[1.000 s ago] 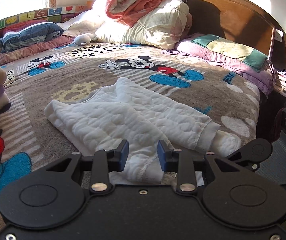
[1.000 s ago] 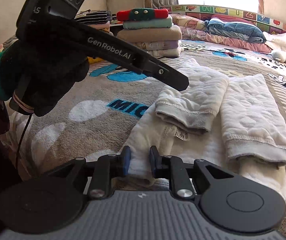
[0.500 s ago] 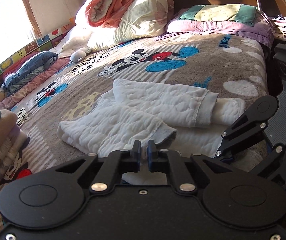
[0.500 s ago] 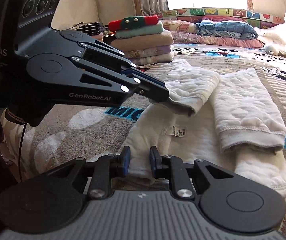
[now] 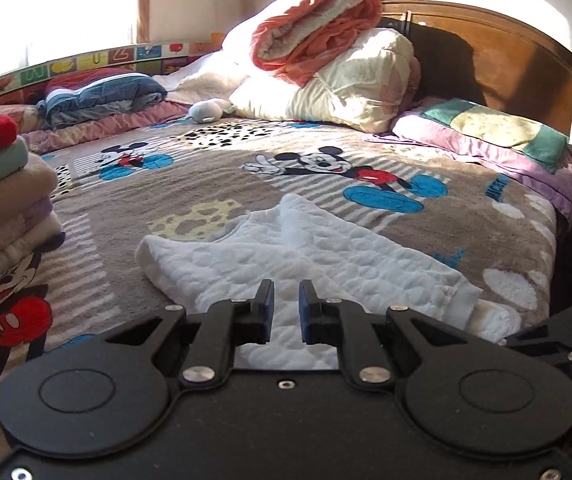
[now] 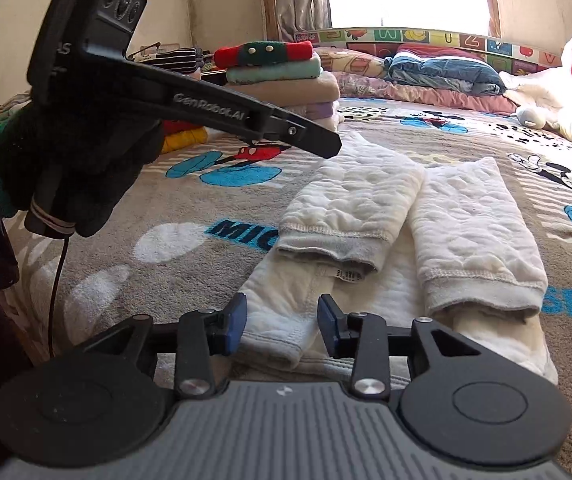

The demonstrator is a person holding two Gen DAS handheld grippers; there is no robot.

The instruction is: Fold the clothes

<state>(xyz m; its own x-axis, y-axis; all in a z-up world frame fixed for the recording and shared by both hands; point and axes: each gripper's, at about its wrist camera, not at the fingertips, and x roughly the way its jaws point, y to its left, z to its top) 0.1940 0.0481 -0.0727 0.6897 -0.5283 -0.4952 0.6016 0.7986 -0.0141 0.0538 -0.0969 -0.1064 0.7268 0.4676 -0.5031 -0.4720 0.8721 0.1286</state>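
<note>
**Step in hand: sleeves folded in, claws free for the next fold**

Left claw (image 5: 284,306): released, empty, hovering over the white quilted garment (image 5: 325,256) on the bed (image 5: 206,168). Right claw (image 6: 280,328): released, straddling the near hem. Next move, as judged: clamp the hem at both sides and fold it toward the far edge.

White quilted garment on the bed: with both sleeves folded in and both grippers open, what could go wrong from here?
1. The right gripper straddles the white garment's thick near hem; it may pinch only the top layer.
2. Lifting that hem could make the loose left sleeve and right sleeve slide apart.
3. The left gripper hovers apart, pinning nothing.
</note>
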